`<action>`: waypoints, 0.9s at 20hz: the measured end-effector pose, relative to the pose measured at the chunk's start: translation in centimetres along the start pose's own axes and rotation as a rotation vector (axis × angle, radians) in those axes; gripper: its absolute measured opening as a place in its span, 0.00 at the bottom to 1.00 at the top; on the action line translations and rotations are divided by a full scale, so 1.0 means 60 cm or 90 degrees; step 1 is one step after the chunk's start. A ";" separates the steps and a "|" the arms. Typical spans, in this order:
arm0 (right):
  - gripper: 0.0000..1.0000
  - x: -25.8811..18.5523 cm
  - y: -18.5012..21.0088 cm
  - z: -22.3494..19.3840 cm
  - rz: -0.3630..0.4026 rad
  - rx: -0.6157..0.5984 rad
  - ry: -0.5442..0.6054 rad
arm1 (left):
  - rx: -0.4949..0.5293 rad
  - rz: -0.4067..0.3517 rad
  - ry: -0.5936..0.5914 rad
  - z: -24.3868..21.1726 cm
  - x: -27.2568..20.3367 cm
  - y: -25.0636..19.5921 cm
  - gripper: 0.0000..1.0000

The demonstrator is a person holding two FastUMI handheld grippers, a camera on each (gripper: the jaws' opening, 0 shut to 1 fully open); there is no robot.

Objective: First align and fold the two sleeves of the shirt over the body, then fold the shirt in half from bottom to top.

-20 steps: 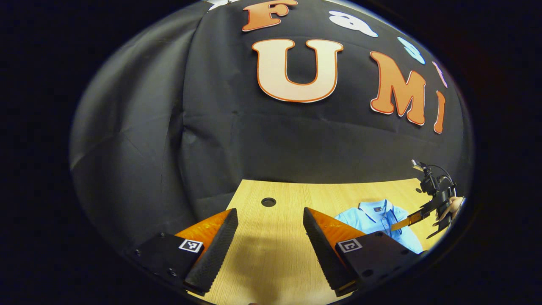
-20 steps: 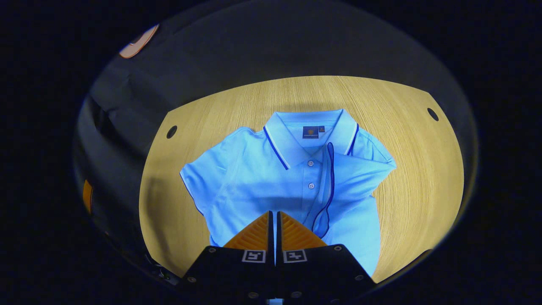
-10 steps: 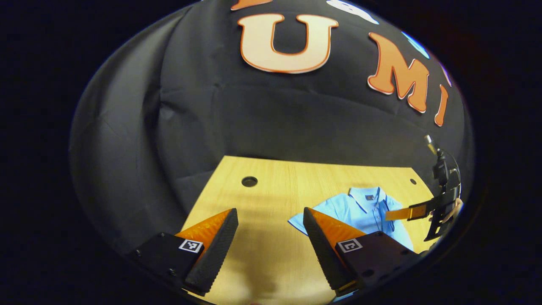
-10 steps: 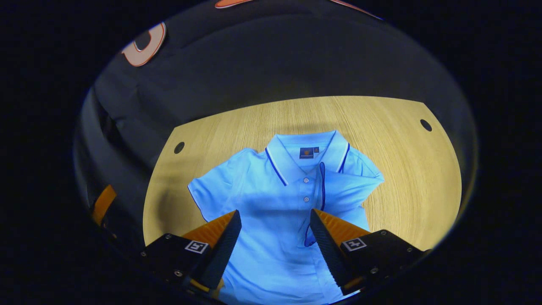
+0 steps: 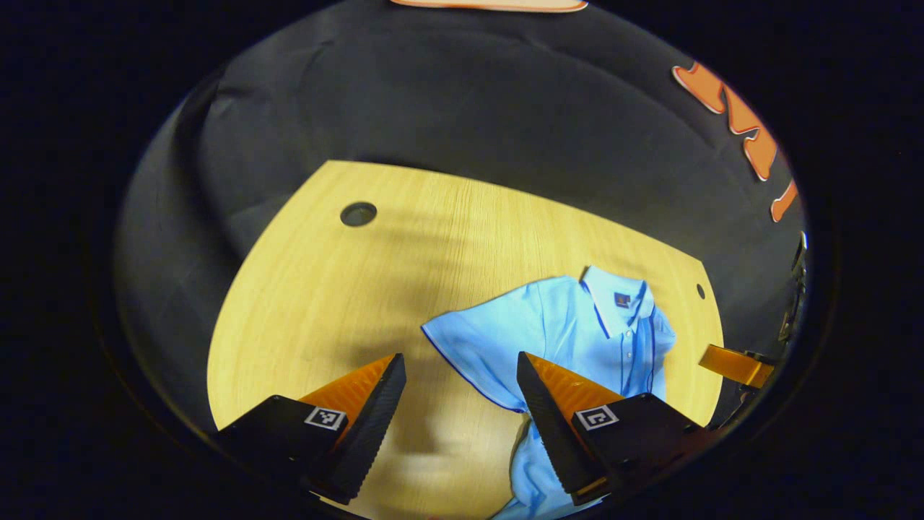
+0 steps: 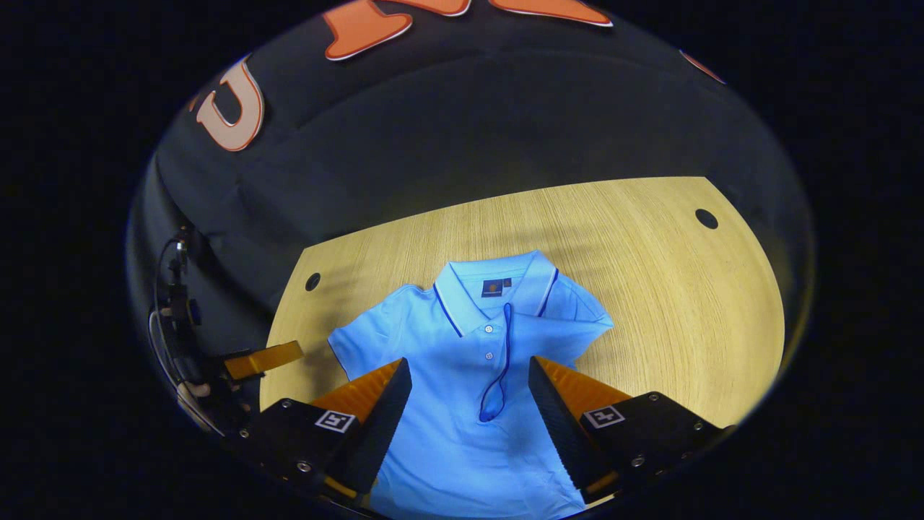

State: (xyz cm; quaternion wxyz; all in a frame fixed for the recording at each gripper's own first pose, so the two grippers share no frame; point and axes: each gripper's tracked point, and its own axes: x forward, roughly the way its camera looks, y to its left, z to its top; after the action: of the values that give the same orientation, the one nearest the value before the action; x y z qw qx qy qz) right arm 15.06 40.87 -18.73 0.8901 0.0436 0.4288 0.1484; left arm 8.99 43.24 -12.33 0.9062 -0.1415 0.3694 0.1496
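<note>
The light-blue polo shirt (image 6: pixel 462 375) lies flat on the wooden table (image 6: pixel 650 289), collar toward the far edge, and the right gripper (image 6: pixel 465 393) hangs over its body with both fingers spread wide and nothing between them; the button placket and the dark-trimmed cuff of the folded sleeve (image 6: pixel 556 336) show in the gap. From the left gripper view the shirt (image 5: pixel 570 339) sits to the right, its unfolded sleeve (image 5: pixel 469 347) spread out flat toward the gap of the left gripper (image 5: pixel 458 401), whose fingers also stand wide apart, empty, above bare table (image 5: pixel 325 289). There is open wood to the left of the shirt and beyond its collar, with a round hole (image 5: pixel 359 214) near the far left corner. The shirt's right sleeve is folded in across the chest, its dark edging running down beside the buttons.
</note>
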 end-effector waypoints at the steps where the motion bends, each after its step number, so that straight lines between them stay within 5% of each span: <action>1: 0.99 -0.005 -0.012 -0.004 0.001 0.003 0.003 | -0.008 0.015 0.030 -0.009 0.015 0.005 1.00; 6: 0.99 -0.022 -0.083 -0.026 -0.012 0.035 0.023 | -0.041 0.062 0.120 -0.049 0.091 -0.003 1.00; 14: 0.99 -0.033 -0.154 -0.030 -0.032 0.058 0.018 | -0.012 0.132 0.129 -0.053 0.117 -0.002 0.98; 17: 0.98 -0.024 -0.163 -0.032 -0.039 0.051 0.018 | -0.013 0.126 0.118 -0.044 0.122 -0.021 0.36; 18: 0.99 -0.026 -0.166 -0.032 -0.040 0.051 0.016 | -0.010 0.124 0.121 -0.044 0.122 -0.019 0.23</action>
State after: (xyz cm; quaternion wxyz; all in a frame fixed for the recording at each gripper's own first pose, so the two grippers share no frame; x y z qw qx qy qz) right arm 14.93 30.81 -20.79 0.8864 0.0639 0.4465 0.1039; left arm 12.76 42.45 -19.17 0.8471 -0.1260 0.4642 0.2258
